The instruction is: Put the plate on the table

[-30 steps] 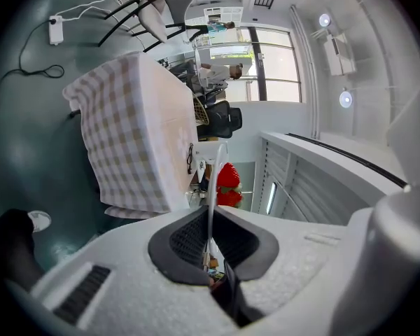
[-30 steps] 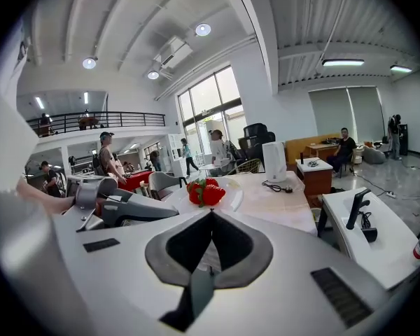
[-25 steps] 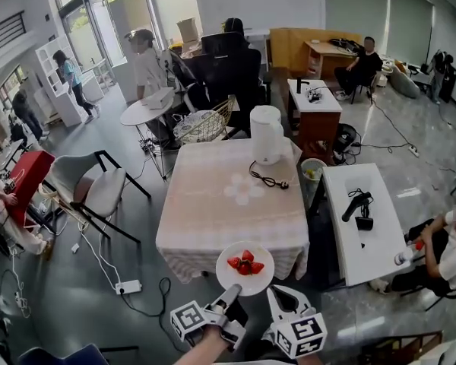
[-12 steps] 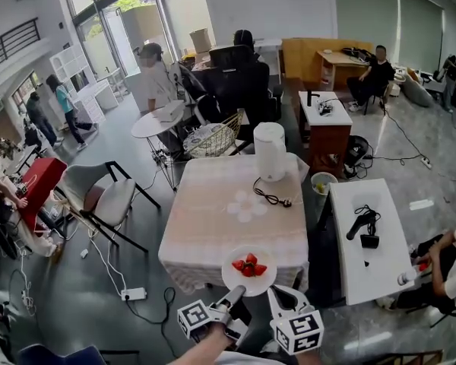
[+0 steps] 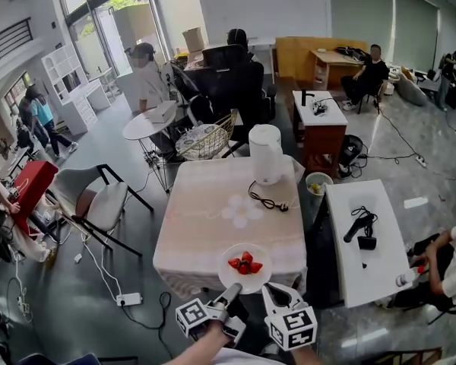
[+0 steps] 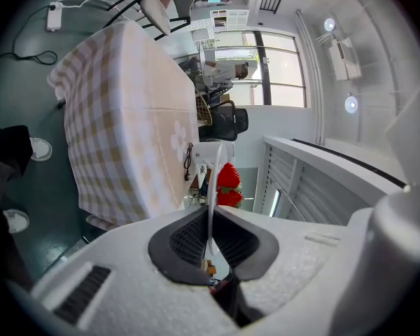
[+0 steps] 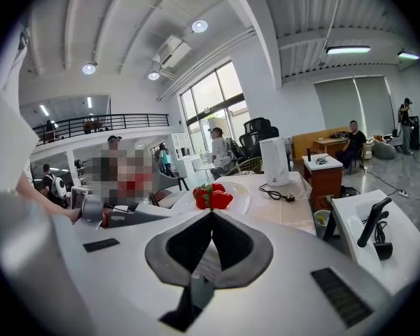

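Head view, foreground. The left gripper [image 5: 231,290] is clamped on the near rim of a white plate [image 5: 247,281]. In the left gripper view the rim runs edge-on between the two dark pads, which press on it from both sides. The right gripper [image 5: 267,288] sits just beside it, to the right. Its jaws are pressed together with nothing between them, and they are apart from the plate. Each gripper carries its marker cube at the bottom edge of the view.

The plate bears a few strawberries [image 5: 245,263] grouped at its middle. It is held roughly level over the near edge of the table [image 5: 197,234]. In the left gripper view a gap shows between plate and cloth.

Middle ground. The table is square and covered with a pale checked cloth bearing a flower print [image 5: 239,210] near its centre. A black cable [image 5: 267,198] with a plug lies beyond the print. A white appliance [image 5: 266,153] stands upright at the far edge.

To the right stands a white side table [image 5: 368,268] with a black tool [image 5: 359,225] on it. A seated person [image 5: 450,258] is at its right. To the left is a grey chair [image 5: 99,192].

Background. A wire chair [image 5: 205,137] stands behind the table. Several people stand or sit farther off, near the windows and desks.
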`<state>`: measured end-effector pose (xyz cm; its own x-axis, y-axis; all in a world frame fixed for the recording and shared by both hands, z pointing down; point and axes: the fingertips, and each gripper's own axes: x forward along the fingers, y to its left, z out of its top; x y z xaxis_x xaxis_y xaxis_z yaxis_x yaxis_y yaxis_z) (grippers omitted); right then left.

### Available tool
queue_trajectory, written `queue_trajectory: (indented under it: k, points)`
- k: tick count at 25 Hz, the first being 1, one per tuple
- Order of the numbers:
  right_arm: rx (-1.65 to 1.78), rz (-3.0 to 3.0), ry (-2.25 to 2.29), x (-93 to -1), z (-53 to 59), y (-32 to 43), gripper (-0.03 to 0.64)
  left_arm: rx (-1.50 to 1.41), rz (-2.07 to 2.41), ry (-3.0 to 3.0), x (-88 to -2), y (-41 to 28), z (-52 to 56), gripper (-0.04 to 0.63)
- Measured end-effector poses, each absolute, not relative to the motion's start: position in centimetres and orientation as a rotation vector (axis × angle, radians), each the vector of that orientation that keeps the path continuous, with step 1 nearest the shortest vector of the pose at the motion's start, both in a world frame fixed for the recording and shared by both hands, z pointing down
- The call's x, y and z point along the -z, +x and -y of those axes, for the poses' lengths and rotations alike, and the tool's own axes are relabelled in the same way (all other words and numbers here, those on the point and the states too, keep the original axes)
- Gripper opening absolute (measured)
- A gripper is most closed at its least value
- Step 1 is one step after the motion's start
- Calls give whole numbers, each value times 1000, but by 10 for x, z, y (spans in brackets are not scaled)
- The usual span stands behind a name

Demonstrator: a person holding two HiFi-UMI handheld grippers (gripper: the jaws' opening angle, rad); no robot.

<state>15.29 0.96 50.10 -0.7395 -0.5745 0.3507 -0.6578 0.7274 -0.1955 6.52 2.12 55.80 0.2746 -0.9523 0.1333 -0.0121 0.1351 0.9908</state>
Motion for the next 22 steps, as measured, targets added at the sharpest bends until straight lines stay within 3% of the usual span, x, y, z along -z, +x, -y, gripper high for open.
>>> queue_trajectory:
  k: [22]
  points:
    - [-542,2479,1183,-545,103,30,5,655,867,1358,-606,-61,107,17]
